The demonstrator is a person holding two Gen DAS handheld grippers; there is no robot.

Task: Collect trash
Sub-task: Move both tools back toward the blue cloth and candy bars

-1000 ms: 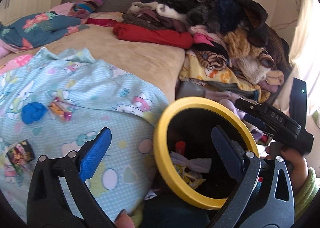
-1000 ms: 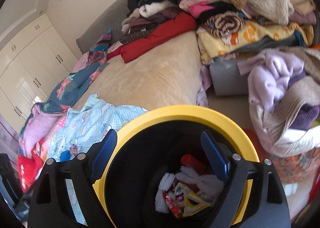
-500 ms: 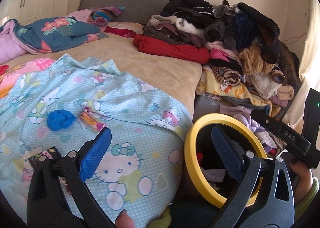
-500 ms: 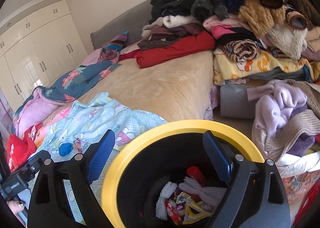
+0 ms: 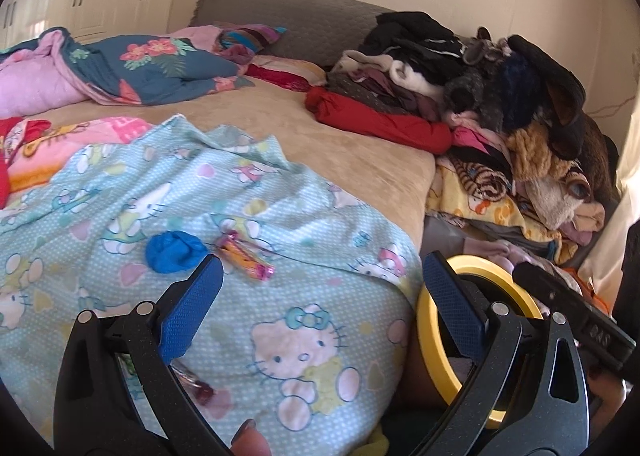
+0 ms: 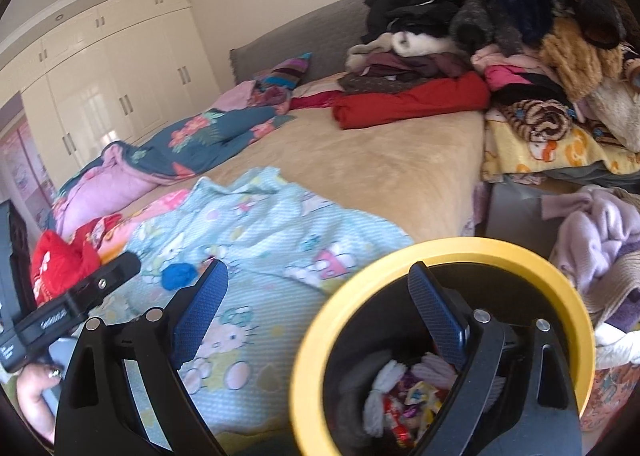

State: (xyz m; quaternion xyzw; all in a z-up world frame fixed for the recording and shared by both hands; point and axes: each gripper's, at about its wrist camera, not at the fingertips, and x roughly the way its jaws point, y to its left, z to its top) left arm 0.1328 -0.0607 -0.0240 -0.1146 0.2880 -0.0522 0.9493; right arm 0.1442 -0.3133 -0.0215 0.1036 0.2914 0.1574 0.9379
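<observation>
A black bin with a yellow rim (image 6: 448, 252) stands beside the bed and holds wrappers and white scraps (image 6: 400, 396); its rim also shows in the left wrist view (image 5: 430, 340). On the Hello Kitty sheet (image 5: 280, 296) lie a blue crumpled ball (image 5: 174, 250), an orange and pink wrapper (image 5: 244, 258) and a dark wrapper (image 5: 196, 386) by the left finger. My left gripper (image 5: 320, 308) is open and empty above the sheet, just short of the ball and wrapper. My right gripper (image 6: 320, 316) is open and empty above the bin's left rim.
A tall pile of clothes (image 5: 500, 103) and a red garment (image 5: 380, 121) fill the bed's right side. Floral and pink blankets (image 5: 120, 67) lie at the far left. A lilac sweater heap (image 6: 600, 232) sits right of the bin. White wardrobes (image 6: 100, 95) line the wall.
Both grippers have swung left, from the bin toward the sheet. The blue ball and orange wrapper now sit nearer the left gripper's fingers. Both stayed open.
</observation>
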